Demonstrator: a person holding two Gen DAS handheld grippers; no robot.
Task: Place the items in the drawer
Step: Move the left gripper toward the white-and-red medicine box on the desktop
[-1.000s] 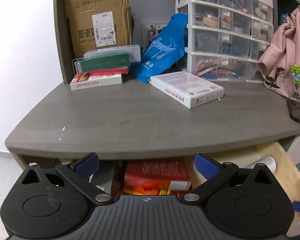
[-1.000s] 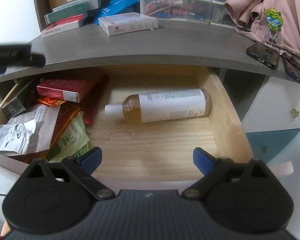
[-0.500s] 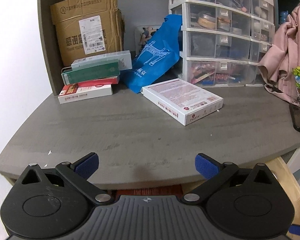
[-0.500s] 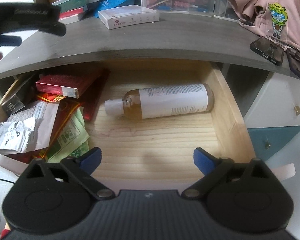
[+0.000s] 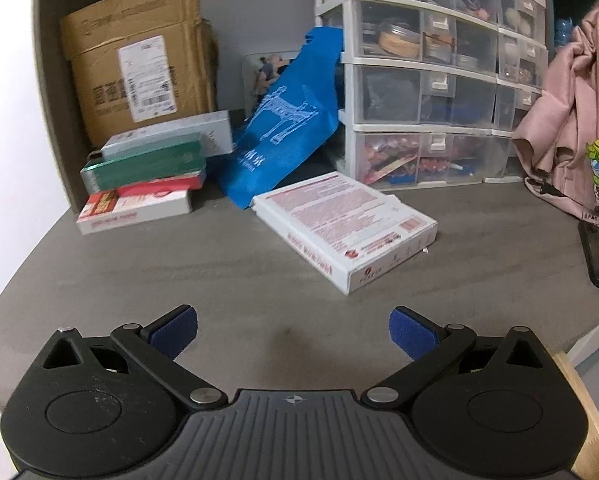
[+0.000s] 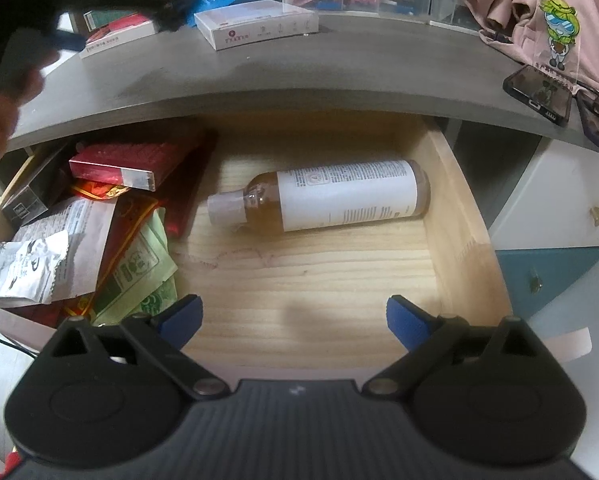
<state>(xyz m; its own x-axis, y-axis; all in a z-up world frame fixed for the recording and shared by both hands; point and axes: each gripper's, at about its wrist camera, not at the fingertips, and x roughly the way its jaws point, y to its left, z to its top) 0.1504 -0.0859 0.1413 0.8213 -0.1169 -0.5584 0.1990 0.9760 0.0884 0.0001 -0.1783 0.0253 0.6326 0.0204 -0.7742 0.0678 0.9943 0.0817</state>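
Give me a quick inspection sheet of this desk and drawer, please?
Surface: grey desktop, bare in front.
Job's things: white box flat on the desk; bottle lying in the open drawer.
Clutter: stacked boxes, blue bag, packets in the drawer's left side.
Grippers: left gripper and right gripper both open, empty.
Cables: nothing seen.
Surroundings: plastic drawer unit, pink garment, phone.
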